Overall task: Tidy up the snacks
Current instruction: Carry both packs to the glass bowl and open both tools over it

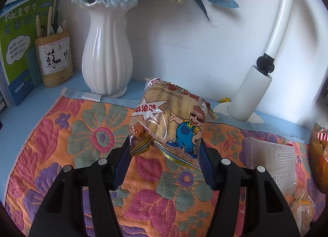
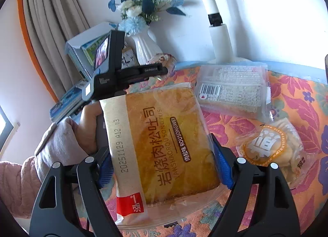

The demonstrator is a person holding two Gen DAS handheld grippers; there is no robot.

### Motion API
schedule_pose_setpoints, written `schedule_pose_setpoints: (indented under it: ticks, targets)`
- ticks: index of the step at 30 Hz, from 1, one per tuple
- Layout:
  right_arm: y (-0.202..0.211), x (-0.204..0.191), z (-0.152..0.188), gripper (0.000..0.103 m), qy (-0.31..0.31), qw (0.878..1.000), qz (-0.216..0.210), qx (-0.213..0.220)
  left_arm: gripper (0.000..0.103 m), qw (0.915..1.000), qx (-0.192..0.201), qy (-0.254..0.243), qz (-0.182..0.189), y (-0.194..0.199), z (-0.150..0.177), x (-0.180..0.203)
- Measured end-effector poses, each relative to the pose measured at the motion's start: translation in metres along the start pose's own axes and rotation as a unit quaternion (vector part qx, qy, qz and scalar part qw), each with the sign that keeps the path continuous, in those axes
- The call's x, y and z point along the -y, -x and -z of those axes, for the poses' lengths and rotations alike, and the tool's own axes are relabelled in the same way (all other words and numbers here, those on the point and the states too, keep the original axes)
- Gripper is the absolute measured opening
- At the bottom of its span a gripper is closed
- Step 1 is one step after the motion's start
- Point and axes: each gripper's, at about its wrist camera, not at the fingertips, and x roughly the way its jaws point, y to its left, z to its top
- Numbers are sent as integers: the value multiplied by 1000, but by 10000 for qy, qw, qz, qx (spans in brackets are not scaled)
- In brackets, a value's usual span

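Left wrist view: the left gripper (image 1: 165, 153) holds the biscuit pack (image 1: 170, 120) at frame centre, raised off the towel (image 1: 61, 130). The risk here is slip. The blue pads (image 1: 123, 161) seem to pinch only the pack's lower crimped end, and slick film with loose contents above could swing or slide out if the hand tilts or jerks. The vase (image 1: 107, 52) stands upper left, just behind the pack, and a careless sweep that way could topple it. The jaws are about half closed, pressed on both sides of the pack.

Right wrist view: the right gripper (image 2: 164, 167) holds the toast pack (image 2: 162, 140), which fills the centre and hangs above the towel. It is wide and soft, so a hard squeeze could crush the bread, while a loose one could let the film slip. The person's hand (image 2: 86, 130) and the other gripper sit at centre left, close to the pack's edge, so a bump between the two loads looks possible. The jaws stand wide, both pads against the pack's sides. A barcode pack (image 2: 233, 91) and a round pastry (image 2: 272, 149) lie on the towel at right.
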Motion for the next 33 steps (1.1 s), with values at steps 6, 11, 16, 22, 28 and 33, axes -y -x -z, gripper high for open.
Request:
schedule_pose_setpoints:
  ticks: [6, 11, 16, 22, 28, 33]
  targets:
    - [43, 18, -26, 81, -432, 9970, 94, 632, 58, 9988, 398, -251, 145, 26, -1, 10]
    - [98, 57, -63, 81, -767, 9877, 847, 1069, 58, 9950, 429, -596, 677, 60, -11, 46]
    - [160, 123, -84, 81, -1354, 9670, 1686, 1351, 58, 9801, 352, -1141, 1583, 94, -21, 124]
    - [217, 207, -92, 82, -2044, 9343, 2559, 1412, 59, 9423, -97, -1832, 2799, 117, -9, 250]
    - [214, 256, -79, 100, -2516, 9170, 3026, 648, 90, 9068, -1079, -2192, 3436, 92, 25, 340]
    - [240, 229, -76, 100, -2334, 9179, 2988, 1167, 96, 9260, -1046, -2084, 2968, 88, 22, 328]
